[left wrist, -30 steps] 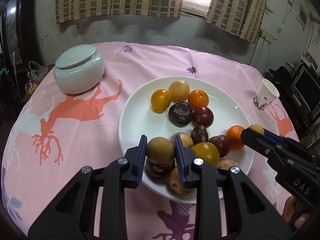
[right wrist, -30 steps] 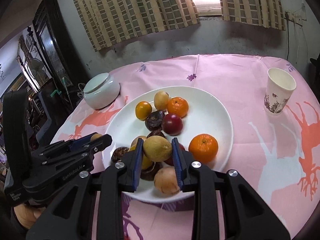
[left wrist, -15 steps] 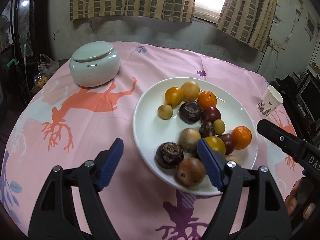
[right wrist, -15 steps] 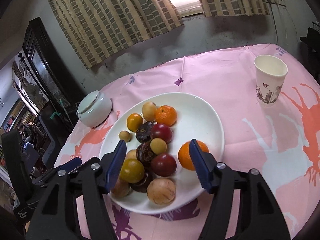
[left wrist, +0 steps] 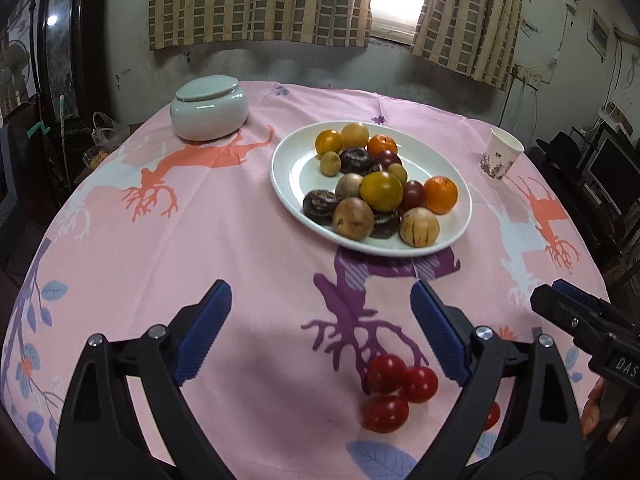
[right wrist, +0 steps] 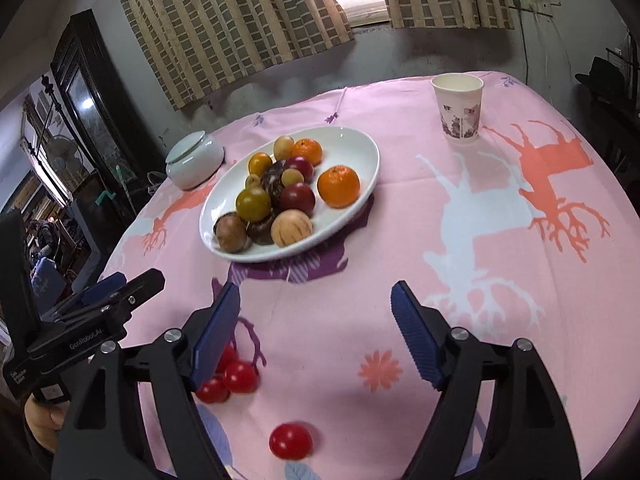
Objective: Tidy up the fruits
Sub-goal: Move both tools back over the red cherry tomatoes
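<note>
Both grippers have drawn back from the white plate since a second ago, when each was shut on a small tan fruit over the pile; those fruits now lie among the others, and the plate sits well beyond the fingertips. The left gripper and the right gripper have just been opening and now stand wide apart, nothing between their ribbed blue pads.

Fruit heaps the far and right half of the shallow, glossy plate: two dimpled tangerines, smooth yellow and dark red plums, wrinkled purple-brown globes, and a pale striped fruit at the near rim.

Still loose on the pink printed tablecloth are the cherry tomatoes, a cluster of three just inside the left gripper's right finger, and a lone cherry tomato lying low between the right gripper's fingers.

These likely remain to be gathered. They look light, taut-skinned and slick, round enough to roll on the soft cloth and easy to burst; a gentle pinch across the widest part, one at a time, seems the safest hold.

A lidded ceramic jar and a paper cup stand apart from the plate.
</note>
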`<state>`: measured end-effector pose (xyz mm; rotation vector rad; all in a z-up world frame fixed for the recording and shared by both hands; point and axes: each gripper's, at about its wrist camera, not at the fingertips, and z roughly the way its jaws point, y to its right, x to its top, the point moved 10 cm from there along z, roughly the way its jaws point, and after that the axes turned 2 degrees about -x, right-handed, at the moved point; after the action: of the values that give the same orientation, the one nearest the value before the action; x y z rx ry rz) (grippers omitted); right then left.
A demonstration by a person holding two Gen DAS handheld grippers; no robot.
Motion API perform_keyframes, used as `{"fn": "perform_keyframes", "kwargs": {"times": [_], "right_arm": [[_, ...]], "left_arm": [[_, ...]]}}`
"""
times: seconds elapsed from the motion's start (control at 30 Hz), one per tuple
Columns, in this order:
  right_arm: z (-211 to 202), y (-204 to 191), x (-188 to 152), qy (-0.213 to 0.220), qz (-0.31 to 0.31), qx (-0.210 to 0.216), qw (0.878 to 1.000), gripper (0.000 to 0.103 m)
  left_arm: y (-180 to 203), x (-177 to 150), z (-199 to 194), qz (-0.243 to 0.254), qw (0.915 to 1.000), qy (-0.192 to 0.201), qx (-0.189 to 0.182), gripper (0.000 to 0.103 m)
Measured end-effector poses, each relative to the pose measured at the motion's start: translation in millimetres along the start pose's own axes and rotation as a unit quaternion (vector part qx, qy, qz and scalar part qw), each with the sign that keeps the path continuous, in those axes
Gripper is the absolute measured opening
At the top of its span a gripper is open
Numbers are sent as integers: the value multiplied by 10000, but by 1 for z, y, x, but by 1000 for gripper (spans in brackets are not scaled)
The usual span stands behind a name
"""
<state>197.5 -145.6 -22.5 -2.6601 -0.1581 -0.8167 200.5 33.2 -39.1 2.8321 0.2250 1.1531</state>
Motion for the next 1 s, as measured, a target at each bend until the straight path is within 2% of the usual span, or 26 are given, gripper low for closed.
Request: {"fn": "perform_keyframes", "kwargs": {"times": [0.17,0.27,0.33,0.4,0.53,0.67,0.83,1.0], "right_arm": [[-9,-6,-40,-63,-241,171,9995,79],[-8,-2,-50,16,-239,229,9995,79],[-2,0,-56,-181,-552,-165,9982,78],[-2,-3,-60,-197,-896,-317,9953,78],[-5,-7,-63,-288,-686,-30,9972,78],[-8,-7,-65,-307,-802,-128,9962,78],[-12,-14,-68,-294,-1066,-213,9936,78],[-7,-16,-77,-479,-1234,-304,9907,78]], "left_arm": [[6,-36,3,65,9999,-14,137,93],[7,-45,10,213,9995,42,241,93],[7,-48,15,347,9991,-28,253,93],[6,-49,16,349,9992,-80,177,93],[0,-52,19,130,9997,-196,86,93],[-4,-57,25,-52,9992,-405,22,93],[-5,-58,25,-77,9992,-392,82,93],[-5,-57,25,-61,9992,-386,90,93]]}}
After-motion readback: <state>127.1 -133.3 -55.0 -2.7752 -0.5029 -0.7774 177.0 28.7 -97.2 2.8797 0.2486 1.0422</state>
